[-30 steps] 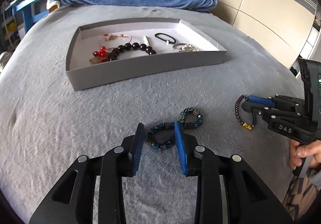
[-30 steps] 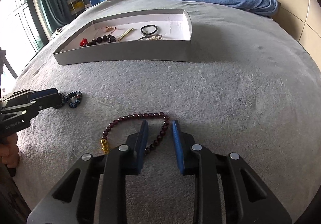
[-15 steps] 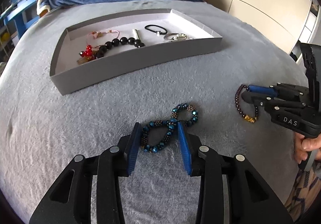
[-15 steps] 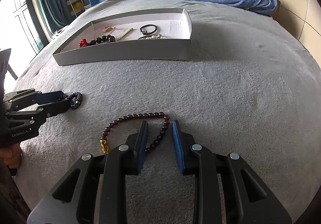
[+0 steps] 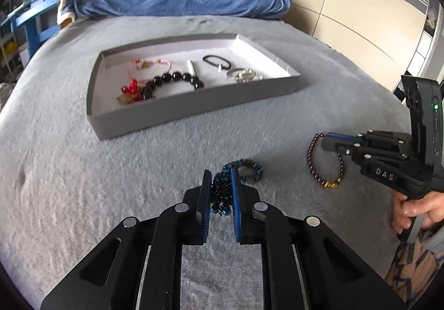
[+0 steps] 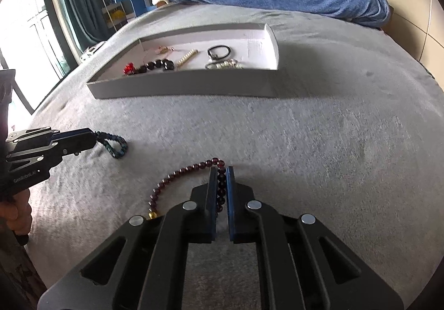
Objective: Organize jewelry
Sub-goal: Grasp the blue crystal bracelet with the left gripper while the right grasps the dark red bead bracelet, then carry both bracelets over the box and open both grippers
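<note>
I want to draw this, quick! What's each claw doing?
Left gripper: closing on the blue bracelet.
Right gripper: shut on the dark red bracelet.
</note>
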Demonstrator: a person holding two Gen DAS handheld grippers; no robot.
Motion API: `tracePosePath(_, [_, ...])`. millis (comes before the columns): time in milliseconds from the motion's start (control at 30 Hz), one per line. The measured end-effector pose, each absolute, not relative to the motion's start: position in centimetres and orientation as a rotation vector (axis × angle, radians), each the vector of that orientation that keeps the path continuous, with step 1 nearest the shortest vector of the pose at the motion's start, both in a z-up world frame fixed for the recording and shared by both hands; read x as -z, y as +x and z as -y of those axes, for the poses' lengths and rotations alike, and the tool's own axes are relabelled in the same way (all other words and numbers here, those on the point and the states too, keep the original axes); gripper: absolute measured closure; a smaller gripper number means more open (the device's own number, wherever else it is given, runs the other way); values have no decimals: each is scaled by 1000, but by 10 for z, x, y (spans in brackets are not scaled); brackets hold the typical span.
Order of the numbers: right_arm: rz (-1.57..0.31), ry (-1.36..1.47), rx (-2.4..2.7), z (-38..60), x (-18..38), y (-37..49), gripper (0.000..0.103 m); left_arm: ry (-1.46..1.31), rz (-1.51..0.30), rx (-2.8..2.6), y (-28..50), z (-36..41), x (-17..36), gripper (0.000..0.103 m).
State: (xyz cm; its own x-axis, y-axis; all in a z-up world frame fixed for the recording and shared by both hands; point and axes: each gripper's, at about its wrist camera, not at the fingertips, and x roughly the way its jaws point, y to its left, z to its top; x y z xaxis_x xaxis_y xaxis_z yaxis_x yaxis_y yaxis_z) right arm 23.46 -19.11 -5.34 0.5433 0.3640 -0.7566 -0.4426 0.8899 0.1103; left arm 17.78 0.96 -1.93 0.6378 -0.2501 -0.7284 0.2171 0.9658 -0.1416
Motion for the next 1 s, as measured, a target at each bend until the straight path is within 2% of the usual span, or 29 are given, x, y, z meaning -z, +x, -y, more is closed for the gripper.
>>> tracePosePath(567, [-780,-70,-502,183,23,240,97,3,-725,243,186,-13,-33,89])
tracePosePath(1000, [-699,-124,-546,158,-34,250,97,53,-720,238,202,-27,-62,89])
